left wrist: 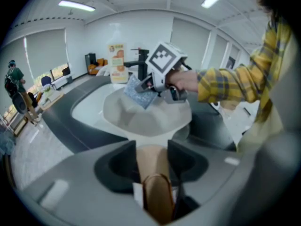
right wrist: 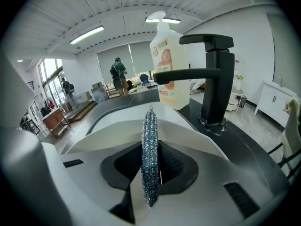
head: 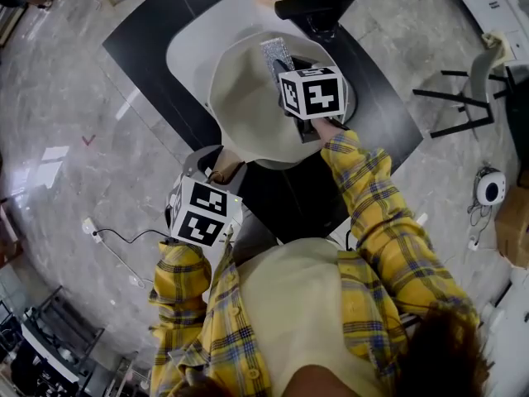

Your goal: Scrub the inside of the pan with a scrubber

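Covering their own fingers in the head view, the left cube (head: 202,212) and the right cube (head: 312,92) leave both grips unseen there. The left cube also hides most of the handle (left wrist: 157,192) of the cream pan (head: 244,106).

The left gripper (left wrist: 151,150) view fills that in. Its fingers stand spread wide with the tan handle between them, nearly filling the gap, and no squeeze can be made out.

The right gripper (right wrist: 150,166) has its fingers clamped on the glittery blue scrubber (right wrist: 150,135), seen only edge-on in its own view. In the left gripper view the scrubber hangs over the pan's inside, its lower corner close to the inner wall. Whether it touches I cannot tell.

The pan sits over the white sink (head: 186,44) set in the dark desk (head: 140,35). The black faucet (head: 318,2) stands just beyond the pan's far rim, near the scrubber, with a soap bottle (right wrist: 169,65) beside it. The pan's left inner wall lies bare.
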